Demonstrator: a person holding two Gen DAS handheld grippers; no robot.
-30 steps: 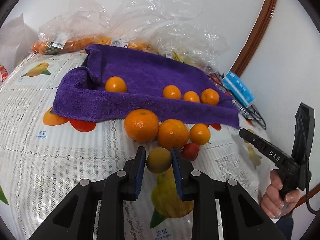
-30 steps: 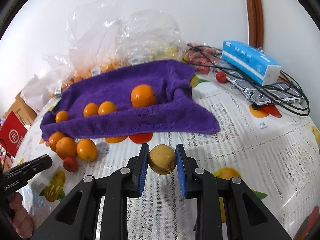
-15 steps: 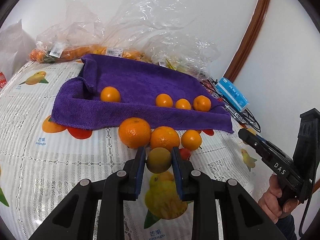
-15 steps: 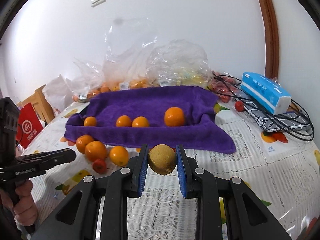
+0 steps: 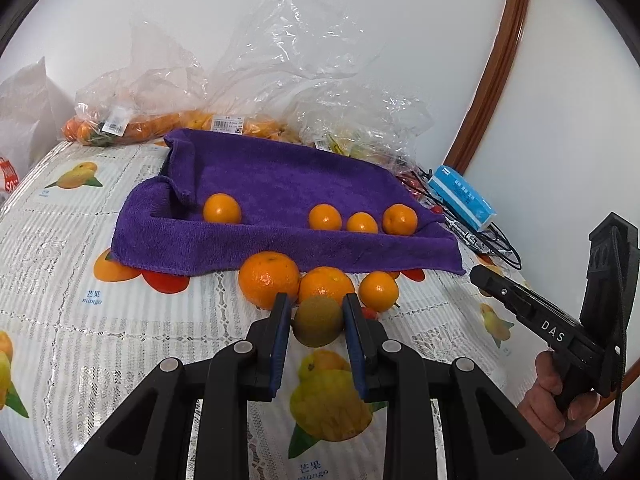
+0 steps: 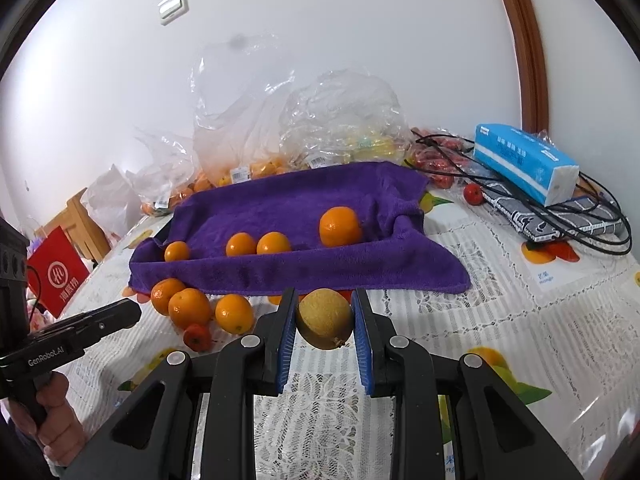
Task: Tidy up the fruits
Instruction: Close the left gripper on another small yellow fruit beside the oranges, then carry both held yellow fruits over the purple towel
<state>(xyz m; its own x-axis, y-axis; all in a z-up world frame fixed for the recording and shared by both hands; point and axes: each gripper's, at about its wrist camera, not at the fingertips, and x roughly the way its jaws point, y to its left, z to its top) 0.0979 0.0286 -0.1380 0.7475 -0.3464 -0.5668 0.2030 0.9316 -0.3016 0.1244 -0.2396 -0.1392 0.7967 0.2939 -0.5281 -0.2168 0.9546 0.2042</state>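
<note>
A kiwi (image 5: 318,321) is clamped in the left gripper (image 5: 316,320), another kiwi (image 6: 325,319) in the right gripper (image 6: 325,320); the purple towel (image 6: 304,208) lies just beyond both, the right nearer.

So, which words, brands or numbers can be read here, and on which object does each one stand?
"DAS": on the right hand-held gripper.
"GenRobot.AI": on the left hand-held gripper.
"mango", under two Chinese characters: on the tablecloth.
Red bag: a round logo and Chinese characters, too blurred to read.
Price labels on the plastic bags: too small.
Blue tissue pack: print too blurred.
</note>
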